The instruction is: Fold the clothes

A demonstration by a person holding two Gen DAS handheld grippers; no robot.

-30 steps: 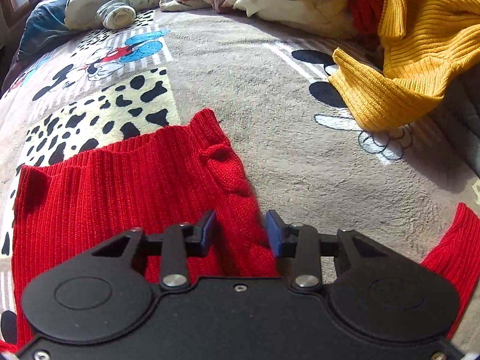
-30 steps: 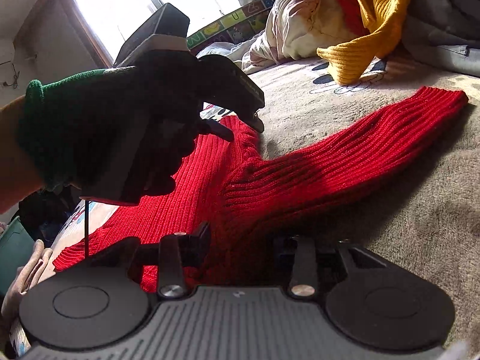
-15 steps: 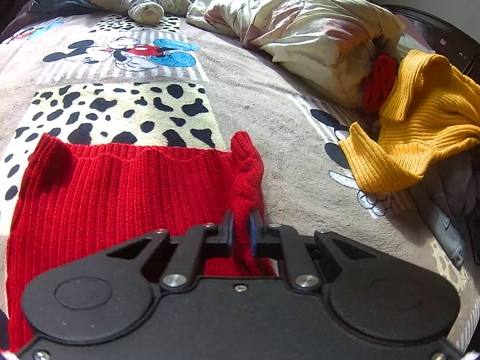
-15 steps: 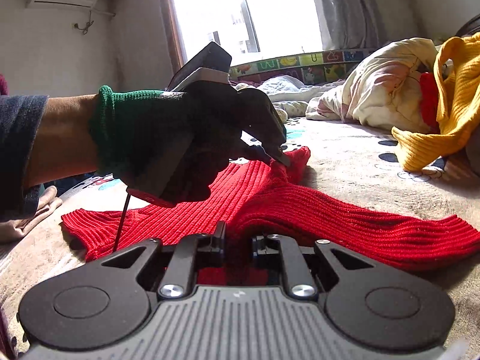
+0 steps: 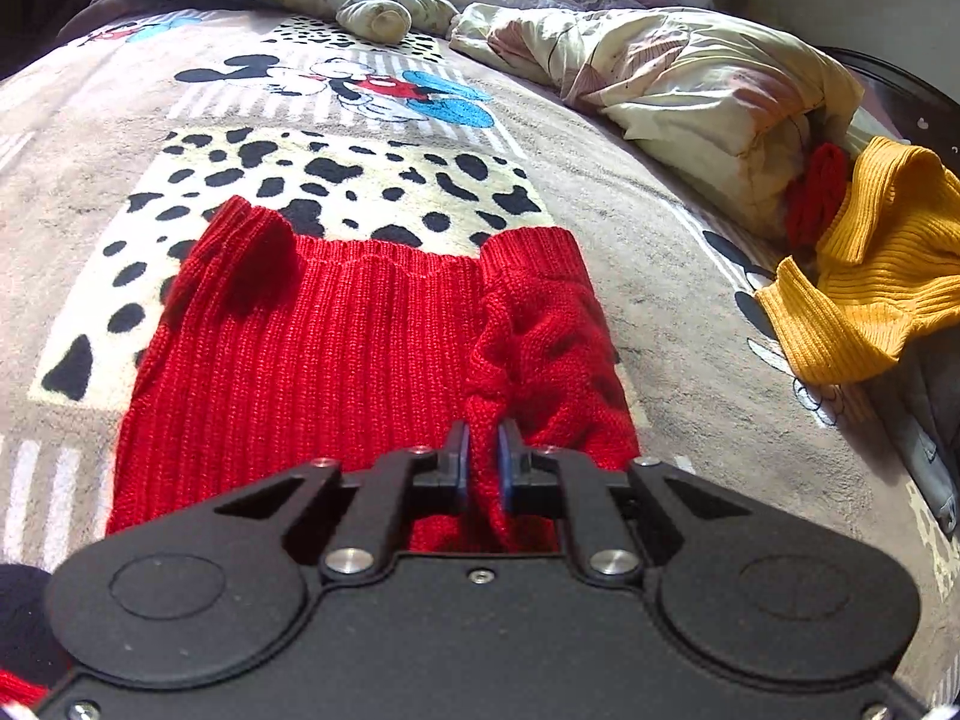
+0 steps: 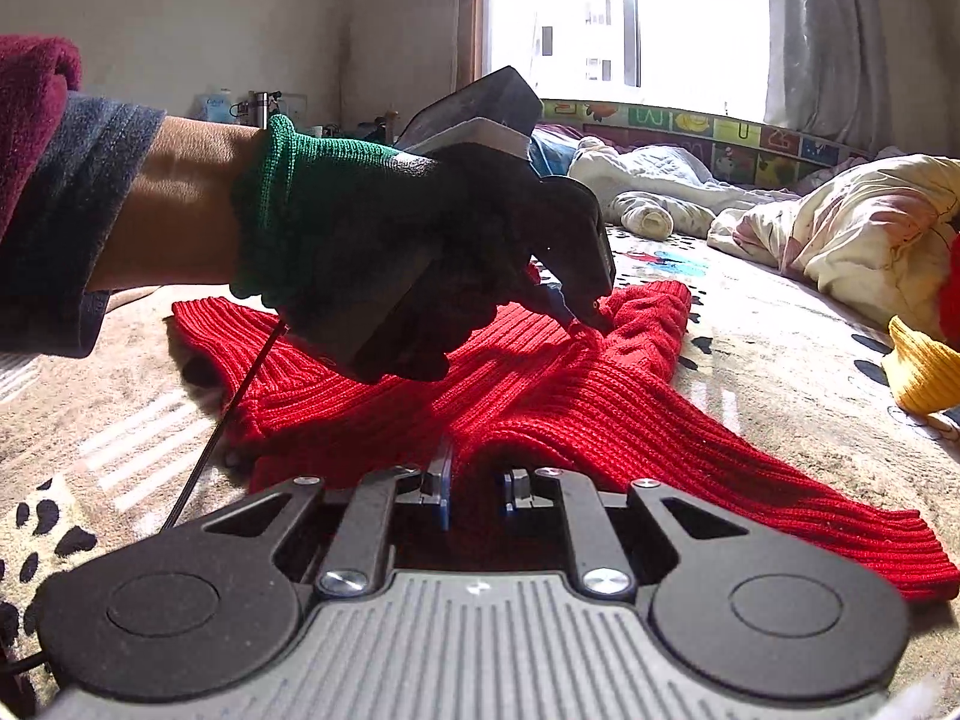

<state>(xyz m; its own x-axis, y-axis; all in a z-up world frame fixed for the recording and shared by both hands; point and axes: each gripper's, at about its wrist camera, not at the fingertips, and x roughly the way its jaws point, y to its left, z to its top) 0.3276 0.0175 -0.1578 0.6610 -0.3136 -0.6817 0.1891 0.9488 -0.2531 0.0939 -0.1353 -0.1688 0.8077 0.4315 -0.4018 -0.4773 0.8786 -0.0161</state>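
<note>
On the bed (image 5: pixel 660 252), my left hand-held gripper (image 5: pixel 480 459) has clamped the sweater (image 5: pixel 336 348) edge (right hand-held gripper (image 6: pixel 477 483) likewise pinching it), so folding can begin.

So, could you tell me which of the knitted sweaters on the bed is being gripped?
The red sweater; both the left gripper and right gripper pinch it. The yellow sweater lies crumpled, untouched.

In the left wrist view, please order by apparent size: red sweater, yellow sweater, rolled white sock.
1. red sweater, though it is nearest the camera
2. yellow sweater
3. rolled white sock, farthest away, so its true size is unsure
</note>
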